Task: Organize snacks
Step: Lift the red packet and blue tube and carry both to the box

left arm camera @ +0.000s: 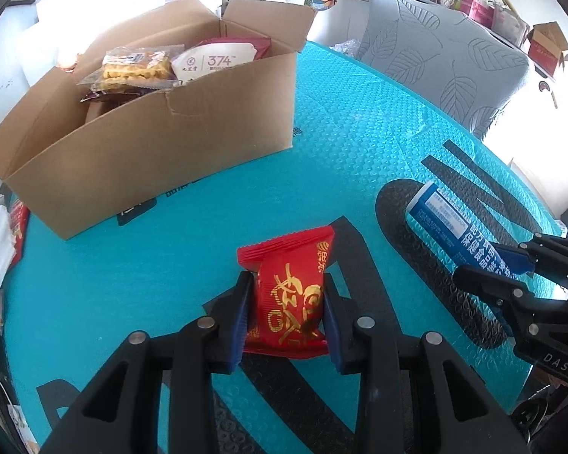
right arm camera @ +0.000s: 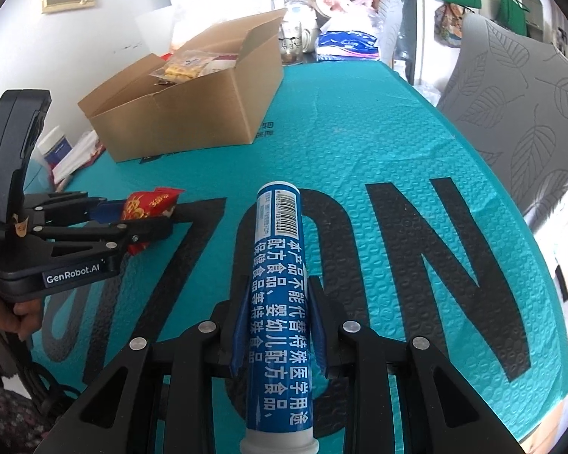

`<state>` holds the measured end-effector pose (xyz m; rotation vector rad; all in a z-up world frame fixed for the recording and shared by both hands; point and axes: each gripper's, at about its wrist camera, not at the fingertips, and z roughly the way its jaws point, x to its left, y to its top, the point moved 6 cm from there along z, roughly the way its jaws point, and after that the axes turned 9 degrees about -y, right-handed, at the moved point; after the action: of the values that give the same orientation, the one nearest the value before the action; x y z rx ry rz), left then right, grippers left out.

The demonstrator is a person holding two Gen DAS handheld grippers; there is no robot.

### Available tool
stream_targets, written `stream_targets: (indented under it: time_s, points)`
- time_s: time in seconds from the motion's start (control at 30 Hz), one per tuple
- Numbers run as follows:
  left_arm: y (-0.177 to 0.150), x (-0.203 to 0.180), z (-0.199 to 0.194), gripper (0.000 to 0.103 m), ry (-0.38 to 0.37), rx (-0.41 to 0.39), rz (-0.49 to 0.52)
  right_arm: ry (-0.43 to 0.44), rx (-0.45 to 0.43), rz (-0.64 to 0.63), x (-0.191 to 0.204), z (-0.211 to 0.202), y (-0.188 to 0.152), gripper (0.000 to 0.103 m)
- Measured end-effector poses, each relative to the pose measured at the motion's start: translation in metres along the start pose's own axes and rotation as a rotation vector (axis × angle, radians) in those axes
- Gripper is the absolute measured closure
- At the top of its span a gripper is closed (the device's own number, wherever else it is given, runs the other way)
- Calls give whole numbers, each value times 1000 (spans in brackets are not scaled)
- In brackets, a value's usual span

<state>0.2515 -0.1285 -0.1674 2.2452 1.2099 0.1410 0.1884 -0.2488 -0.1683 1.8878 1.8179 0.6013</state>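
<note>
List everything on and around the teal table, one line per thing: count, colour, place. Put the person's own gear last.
cardboard box: one, brown, open, far left of the table.
waffle packet: one, clear with yellow biscuits, on top inside the box.
white packet: one, white and dark red, inside the box beside the waffles.
red packet: one, red with gold print, between the left gripper's pads.
blue tube: one, blue with white caps, between the right gripper's pads.
table cover: one, teal with black letters.
chair: one, grey leaf pattern, behind the table.
left gripper: black, shut on the red packet.
right gripper: black, shut on the blue tube.
</note>
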Motion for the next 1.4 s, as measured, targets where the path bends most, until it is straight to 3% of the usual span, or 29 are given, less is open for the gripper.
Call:
stream_targets:
  time_s: [0.5,0.77,1.07,1.4]
  points:
    - [5,27,-33,70,17,-81,-63,77,-18,-49,35,0,15,75]
    - [22,33,-59,70,38,-163,-28,84,-36,-62,43,-3,28,75]
    - [48,42,-91,70,17,-245,-28,78,-138,-139,58,-27,68,75]
    - [88,55,-131,70,41,-371,-14,63,-267,-235,79,-56,122,75]
